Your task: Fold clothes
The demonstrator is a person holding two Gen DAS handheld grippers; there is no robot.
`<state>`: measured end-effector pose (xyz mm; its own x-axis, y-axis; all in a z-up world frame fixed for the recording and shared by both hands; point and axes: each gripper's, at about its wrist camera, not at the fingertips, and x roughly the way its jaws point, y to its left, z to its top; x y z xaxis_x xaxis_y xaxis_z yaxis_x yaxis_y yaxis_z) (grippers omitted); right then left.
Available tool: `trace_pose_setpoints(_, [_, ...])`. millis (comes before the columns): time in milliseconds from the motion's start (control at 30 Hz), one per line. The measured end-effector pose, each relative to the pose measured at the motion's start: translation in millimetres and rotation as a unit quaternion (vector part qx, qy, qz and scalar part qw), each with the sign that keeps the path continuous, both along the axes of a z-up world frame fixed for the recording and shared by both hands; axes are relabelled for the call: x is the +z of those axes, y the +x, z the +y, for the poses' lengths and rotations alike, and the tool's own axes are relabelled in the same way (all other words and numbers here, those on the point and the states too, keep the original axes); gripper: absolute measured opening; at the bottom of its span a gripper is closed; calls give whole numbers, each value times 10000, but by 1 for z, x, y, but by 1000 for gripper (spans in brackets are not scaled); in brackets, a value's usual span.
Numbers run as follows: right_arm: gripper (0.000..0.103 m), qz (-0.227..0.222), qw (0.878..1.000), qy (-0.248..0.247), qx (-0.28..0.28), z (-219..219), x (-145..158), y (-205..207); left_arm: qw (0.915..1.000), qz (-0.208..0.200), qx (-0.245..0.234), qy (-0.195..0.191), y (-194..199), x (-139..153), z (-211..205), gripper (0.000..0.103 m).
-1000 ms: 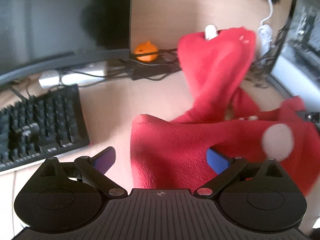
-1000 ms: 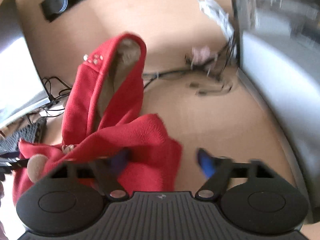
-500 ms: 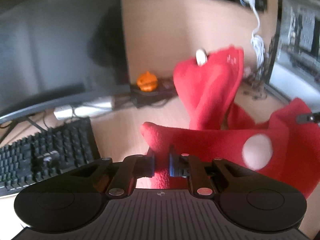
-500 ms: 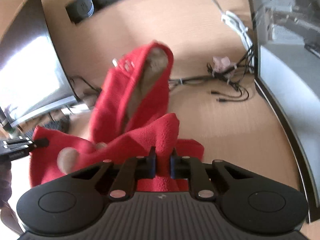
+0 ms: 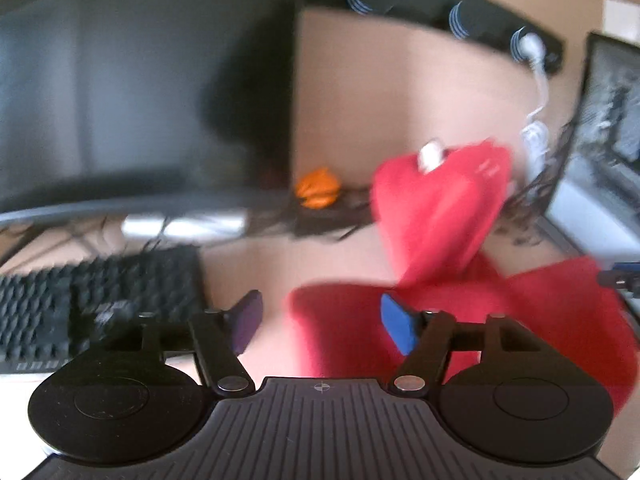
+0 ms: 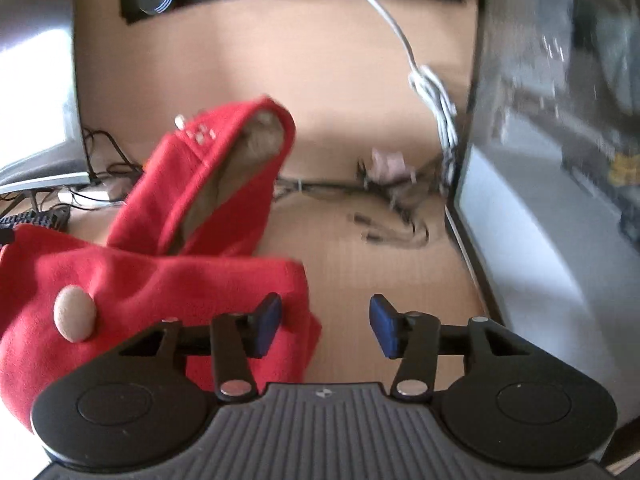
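Red fleece clothing (image 6: 168, 280) lies in a heap on the wooden desk (image 6: 360, 256), with one part sticking up and a round beige pom-pom (image 6: 74, 318) on it. The left gripper (image 5: 320, 322) has its jaws wide apart and holds nothing; the cloth's edge sits between its blue pads. The right gripper (image 6: 324, 326) is spread wide too and grips nothing, with the cloth under its left pad. A black keyboard (image 5: 96, 304) sits off to the left.
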<state>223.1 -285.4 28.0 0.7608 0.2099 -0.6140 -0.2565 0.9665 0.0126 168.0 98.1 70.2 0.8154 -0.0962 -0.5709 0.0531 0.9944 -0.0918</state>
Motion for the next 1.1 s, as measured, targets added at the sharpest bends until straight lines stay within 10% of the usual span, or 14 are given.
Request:
trace_pose_setpoints(300, [66, 130, 9939, 527, 963, 49, -11, 21, 9933, 478, -1048, 46, 34, -37, -64, 93])
trace_pose_setpoints(533, [79, 307, 9925, 561, 1044, 45, -67, 27, 9905, 958, -634, -752, 58, -76, -49, 95])
trace_pose_setpoints(1100, [100, 424, 9871, 600, 1425, 46, -62, 28, 9911, 894, -654, -735, 53, -57, -52, 98])
